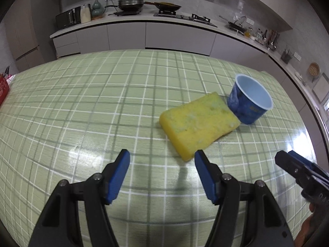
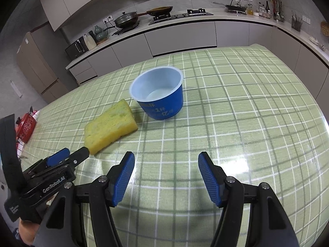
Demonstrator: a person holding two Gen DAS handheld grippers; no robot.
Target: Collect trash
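A yellow sponge (image 1: 197,123) lies flat on the green checked tablecloth (image 1: 82,107), with an empty blue cup (image 1: 249,100) upright just behind its far corner. My left gripper (image 1: 162,158) is open and holds nothing; its right fingertip (image 1: 200,157) is just short of the sponge's near corner. In the right wrist view the cup (image 2: 160,94) stands ahead and the sponge (image 2: 111,127) lies to its left. My right gripper (image 2: 166,160) hovers open and empty over bare cloth in front of the cup. The left gripper (image 2: 74,152) shows at the sponge's near end.
A red enamel kettle (image 2: 25,127) sits at the table's far left edge. The right gripper (image 1: 286,155) enters the left wrist view at the lower right. Behind the table runs a kitchen counter (image 2: 185,18) with pans and a hob.
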